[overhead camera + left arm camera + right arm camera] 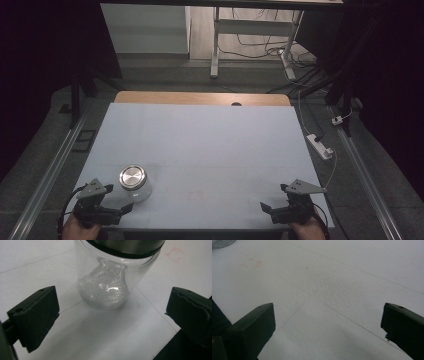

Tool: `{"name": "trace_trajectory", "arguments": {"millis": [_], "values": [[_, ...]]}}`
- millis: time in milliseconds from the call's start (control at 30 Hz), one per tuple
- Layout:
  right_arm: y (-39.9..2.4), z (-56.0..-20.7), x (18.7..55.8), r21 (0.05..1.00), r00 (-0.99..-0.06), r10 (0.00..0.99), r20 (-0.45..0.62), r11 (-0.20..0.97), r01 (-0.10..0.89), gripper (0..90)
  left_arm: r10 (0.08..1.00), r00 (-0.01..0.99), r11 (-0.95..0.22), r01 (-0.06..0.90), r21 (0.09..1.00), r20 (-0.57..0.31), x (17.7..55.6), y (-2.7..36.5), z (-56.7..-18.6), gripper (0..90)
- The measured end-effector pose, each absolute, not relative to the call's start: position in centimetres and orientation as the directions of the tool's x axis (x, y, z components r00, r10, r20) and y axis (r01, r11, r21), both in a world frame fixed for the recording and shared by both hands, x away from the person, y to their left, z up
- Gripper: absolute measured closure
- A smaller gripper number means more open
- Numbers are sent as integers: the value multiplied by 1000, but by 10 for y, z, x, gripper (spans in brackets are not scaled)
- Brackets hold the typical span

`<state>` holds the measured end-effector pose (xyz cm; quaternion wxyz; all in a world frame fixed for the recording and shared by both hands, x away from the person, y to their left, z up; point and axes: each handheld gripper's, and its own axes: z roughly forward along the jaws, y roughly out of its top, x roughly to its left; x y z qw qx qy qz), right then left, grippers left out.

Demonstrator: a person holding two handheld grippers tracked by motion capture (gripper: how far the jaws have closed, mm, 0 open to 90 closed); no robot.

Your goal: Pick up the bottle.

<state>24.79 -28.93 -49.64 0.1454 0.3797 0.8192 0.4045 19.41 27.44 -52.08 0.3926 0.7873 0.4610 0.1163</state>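
A clear glass jar (135,184) with a round metal lid stands upright on the white table top (200,145), near its front left. In the left gripper view the jar (107,282) rises just ahead of the jaws, a little apart from them. My left gripper (116,199) sits at the front left corner, just behind and left of the jar, open with nothing between its jaws (112,317). My right gripper (275,197) rests at the front right corner, open over bare table (328,325).
A faint red square mark (194,196) lies on the table between the grippers. A white power strip (320,146) with cables lies on the floor at the right. Metal rails run along both sides of the table. A desk frame (250,35) stands beyond the far edge.
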Motion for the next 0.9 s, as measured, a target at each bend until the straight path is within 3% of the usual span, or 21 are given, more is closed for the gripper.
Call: {"name": "trace_trajectory", "arguments": {"millis": [633, 900], "values": [[-288, -497, 249, 763, -671, 738, 64, 397, 510, 0, 820, 554, -258, 584, 769, -146, 216, 269, -522, 0], [-288, -497, 250, 761, -671, 738, 67, 398, 513, 0, 804, 588, -335, 569, 751, -86, 226, 257, -524, 0]]}}
